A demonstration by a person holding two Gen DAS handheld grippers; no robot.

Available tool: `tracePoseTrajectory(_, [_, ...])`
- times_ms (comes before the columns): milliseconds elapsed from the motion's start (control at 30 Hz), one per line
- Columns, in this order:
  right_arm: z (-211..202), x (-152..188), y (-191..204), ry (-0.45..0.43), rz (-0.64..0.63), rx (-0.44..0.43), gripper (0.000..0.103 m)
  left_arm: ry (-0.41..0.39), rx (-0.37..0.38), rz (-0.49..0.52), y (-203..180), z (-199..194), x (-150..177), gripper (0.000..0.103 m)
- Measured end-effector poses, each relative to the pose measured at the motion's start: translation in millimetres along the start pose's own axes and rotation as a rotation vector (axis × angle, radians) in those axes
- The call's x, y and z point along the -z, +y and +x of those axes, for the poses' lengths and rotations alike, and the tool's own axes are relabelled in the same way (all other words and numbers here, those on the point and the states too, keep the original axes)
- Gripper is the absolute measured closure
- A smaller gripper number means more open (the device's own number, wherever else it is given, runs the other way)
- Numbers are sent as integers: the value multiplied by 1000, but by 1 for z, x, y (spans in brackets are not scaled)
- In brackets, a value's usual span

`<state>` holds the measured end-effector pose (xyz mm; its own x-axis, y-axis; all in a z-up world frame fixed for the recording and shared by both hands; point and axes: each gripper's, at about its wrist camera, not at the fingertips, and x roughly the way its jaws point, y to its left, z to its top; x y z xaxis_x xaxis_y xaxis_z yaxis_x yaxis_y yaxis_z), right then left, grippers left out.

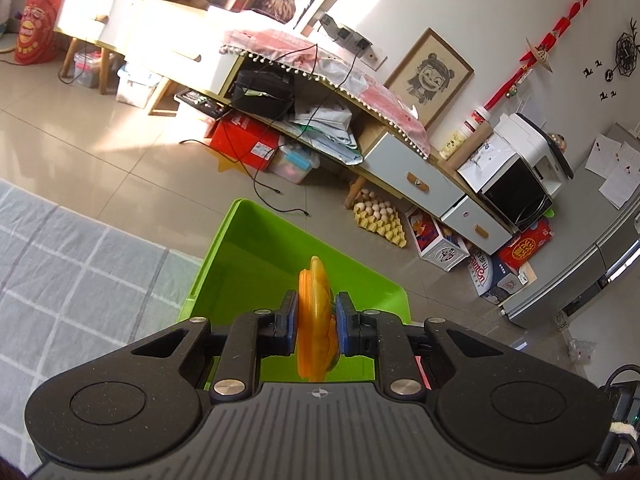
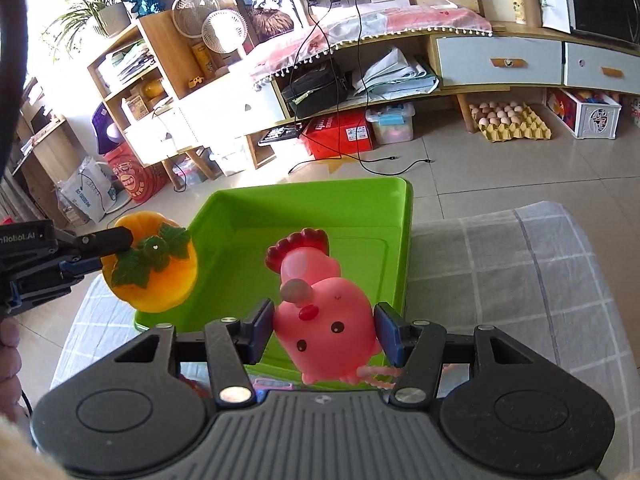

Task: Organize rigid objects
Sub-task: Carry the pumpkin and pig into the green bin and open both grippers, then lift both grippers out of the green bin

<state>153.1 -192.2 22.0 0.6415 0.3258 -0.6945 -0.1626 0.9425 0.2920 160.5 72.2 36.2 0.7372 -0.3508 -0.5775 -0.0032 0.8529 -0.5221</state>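
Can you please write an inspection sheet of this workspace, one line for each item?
Surface: grey checked cloth covers it; a green plastic bin stands at its far edge.
Job's things: flat orange plastic persimmon toy with green leaves and pink rubber chicken toy with red comb, both held above the bin; the bin looks empty.
Clutter: nothing seen on the cloth.
Grippers: left gripper shut on the persimmon's edges; right gripper shut on the chicken's body.
Cables: black cables hang from wall sockets to the tiled floor.
Surroundings: long low cabinet, egg tray, boxes, white fan, framed pictures.
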Motion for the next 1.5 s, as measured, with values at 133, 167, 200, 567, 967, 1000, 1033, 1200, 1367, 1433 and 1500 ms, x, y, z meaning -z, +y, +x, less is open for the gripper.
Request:
tracePoseTrajectory(133, [27, -7, 4, 12, -79, 66, 71, 15, -25, 48, 3, 34, -8, 86])
tracePoseTrajectory(167, [33, -8, 5, 14, -101, 79, 71, 20, -28, 48, 5, 41, -9, 86])
tracePoseTrajectory(200, [39, -9, 7, 15, -125, 91, 71, 28, -34, 44, 8, 49, -10, 86])
tracePoseTrajectory(567, [83, -14, 28, 16, -399, 233, 72, 18, -210, 184, 4, 91, -12, 85])
tracePoseTrajectory(967, [101, -5, 46, -16, -549, 315, 74, -25, -303, 329, -11, 101, -10, 84])
tracePoseTrajectory(1000, [98, -6, 46, -22, -537, 306, 73, -23, -301, 331, -11, 100, -9, 82])
tracePoseTrajectory(1033, [96, -7, 45, -22, -522, 297, 72, -22, -298, 336, -12, 99, -8, 80])
tracePoseTrajectory(1200, [83, -11, 43, -32, -482, 268, 59, -28, -288, 375, -18, 92, -3, 40])
tracePoseTrajectory(1367, [57, -16, 41, -53, -421, 223, 50, -28, -283, 381, -24, 79, 2, 26])
tracePoseTrajectory(1433, [43, -17, 39, -64, -392, 195, 48, -31, -276, 387, -28, 69, 6, 24])
tracePoseTrajectory(1500, [27, -15, 35, -79, -358, 163, 42, -26, -272, 399, -32, 61, 9, 22])
